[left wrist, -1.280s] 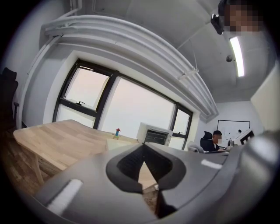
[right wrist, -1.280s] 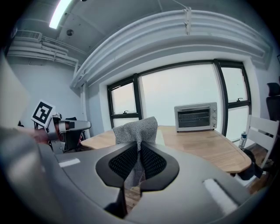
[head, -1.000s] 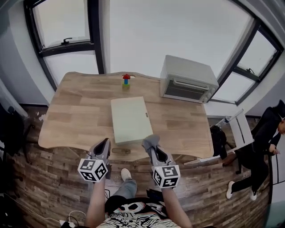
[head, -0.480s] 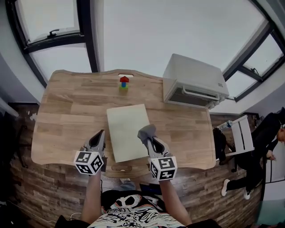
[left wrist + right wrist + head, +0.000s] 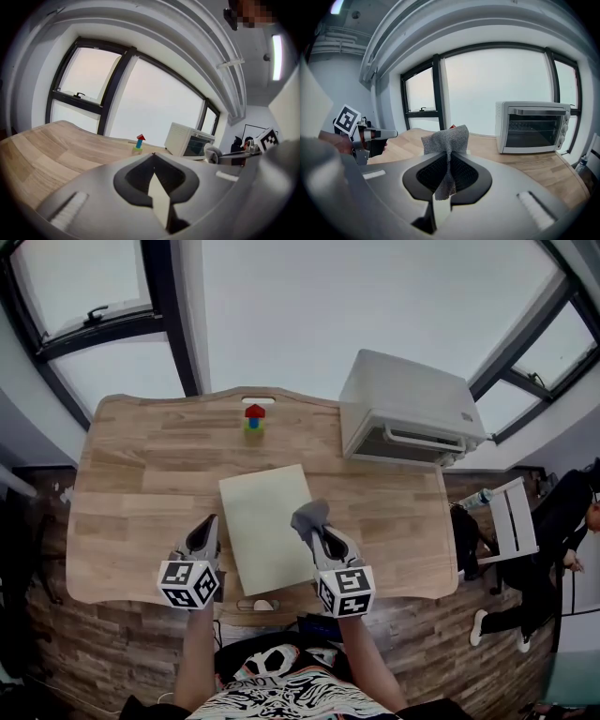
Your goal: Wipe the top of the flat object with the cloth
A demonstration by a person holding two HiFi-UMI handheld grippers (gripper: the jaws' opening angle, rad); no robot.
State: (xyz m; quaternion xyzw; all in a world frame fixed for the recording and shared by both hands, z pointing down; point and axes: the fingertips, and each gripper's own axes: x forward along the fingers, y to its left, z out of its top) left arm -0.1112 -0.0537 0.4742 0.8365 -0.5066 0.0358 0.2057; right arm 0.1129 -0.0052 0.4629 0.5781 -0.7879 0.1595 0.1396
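Note:
The flat object is a pale green board [image 5: 265, 531] lying on the wooden table [image 5: 122, 493] near its front edge. My right gripper [image 5: 312, 527] hovers at the board's right edge, shut on a grey mesh cloth [image 5: 308, 514]. In the right gripper view the cloth [image 5: 446, 138] sticks up from between the closed jaws. My left gripper [image 5: 202, 536] is just left of the board over bare wood, shut with nothing in it. Its closed jaws [image 5: 153, 157] point across the table.
A white toaster oven [image 5: 408, 413] stands at the table's back right and shows in both gripper views [image 5: 532, 126] [image 5: 190, 139]. A small stack of coloured toy blocks [image 5: 253, 416] stands at the back middle. A person in black [image 5: 567, 521] and a white chair [image 5: 511, 521] are at the far right.
Both grippers have moved forward from in front of the table's edge to over the table, flanking the board. The cloth now sits at the board's right edge.

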